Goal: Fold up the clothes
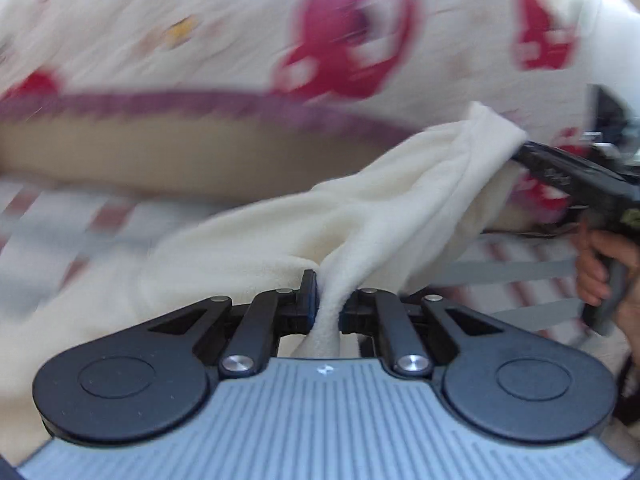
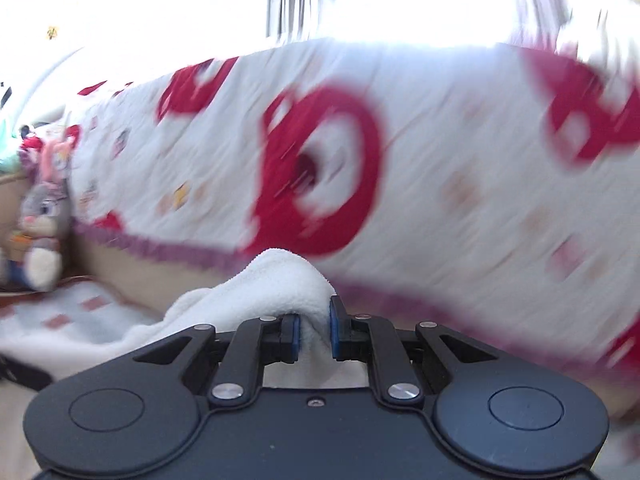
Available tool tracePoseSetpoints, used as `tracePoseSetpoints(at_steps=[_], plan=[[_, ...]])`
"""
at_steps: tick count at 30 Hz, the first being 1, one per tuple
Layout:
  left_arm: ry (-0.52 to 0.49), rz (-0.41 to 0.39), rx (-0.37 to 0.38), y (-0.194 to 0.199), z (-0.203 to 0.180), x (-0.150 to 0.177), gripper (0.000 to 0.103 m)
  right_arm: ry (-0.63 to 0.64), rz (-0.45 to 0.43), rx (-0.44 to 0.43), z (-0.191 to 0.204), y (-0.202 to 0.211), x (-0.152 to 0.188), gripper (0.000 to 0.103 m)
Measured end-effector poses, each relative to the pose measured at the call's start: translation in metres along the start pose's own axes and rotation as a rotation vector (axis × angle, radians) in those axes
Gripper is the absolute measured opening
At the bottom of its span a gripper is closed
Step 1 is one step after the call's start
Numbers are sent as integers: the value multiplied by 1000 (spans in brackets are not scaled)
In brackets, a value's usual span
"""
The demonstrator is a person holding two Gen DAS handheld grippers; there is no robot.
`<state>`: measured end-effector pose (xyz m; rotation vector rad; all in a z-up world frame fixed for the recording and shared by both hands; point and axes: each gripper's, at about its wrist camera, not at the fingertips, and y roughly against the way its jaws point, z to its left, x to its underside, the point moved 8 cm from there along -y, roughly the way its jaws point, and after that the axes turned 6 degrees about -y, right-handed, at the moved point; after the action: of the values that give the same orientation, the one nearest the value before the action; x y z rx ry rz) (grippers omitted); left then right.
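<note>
In the left wrist view, the left tool (image 1: pixel 328 304) sits at the lower centre of the frame, its jaws narrowed onto a fold of the cream fleece garment (image 1: pixel 360 224). The cloth rises from between the jaws and stretches toward the upper right, where a bunched corner meets the black fingers of the right tool (image 1: pixel 524 148) at the right edge. A hand (image 1: pixel 604 268) grips that tool's grey handle at the lower right of the frame. The garment looks soft, plush and plain off-white, with loose folds hanging between the two tools. More of it spreads out to the lower left of the frame.

Behind it lies a white blanket with red shapes (image 1: pixel 224 32), blurred, filling the upper frame, with a purple trim along its lower edge.

In the right wrist view, the right tool (image 2: pixel 314 330) is at the lower centre, its blue-padded jaws pinching a ridge of the same garment (image 2: pixel 280 276). The cloth humps up just above the jaws and trails down toward the lower left. At the far left edge stands a grey plush rabbit (image 2: pixel 42 216), blurred. The patterned blanket (image 2: pixel 460 152) fills the middle and right of the frame.
</note>
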<state>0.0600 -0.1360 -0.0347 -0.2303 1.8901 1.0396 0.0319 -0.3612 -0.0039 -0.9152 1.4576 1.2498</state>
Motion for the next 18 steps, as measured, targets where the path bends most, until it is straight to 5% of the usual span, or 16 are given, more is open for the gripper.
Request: tracePoseSetpoints(at_steps=[3, 4, 5, 7, 9, 12, 16, 18], plan=[[61, 18, 225, -22, -47, -18, 13, 44, -30, 130, -55, 26, -30, 15], [91, 66, 288, -34, -61, -14, 26, 51, -4, 191, -78, 30, -31, 15], [114, 148, 326, -48, -74, -2, 49, 66, 41, 260, -101, 32, -26, 15], [129, 294, 365, -72, -94, 21, 62, 39, 217, 404, -154, 31, 3, 19], [76, 360, 280, -78, -88, 42, 62, -105, 455, 487, -206, 34, 50, 26], [143, 352, 144, -67, -35, 50, 62, -412, 689, 500, -251, 55, 118, 38], [232, 340, -38, -50, 37, 62, 62, -567, 684, 432, -253, 64, 129, 41], [276, 333, -129, -40, 72, 68, 64, -577, 648, 330, -237, 49, 119, 45]])
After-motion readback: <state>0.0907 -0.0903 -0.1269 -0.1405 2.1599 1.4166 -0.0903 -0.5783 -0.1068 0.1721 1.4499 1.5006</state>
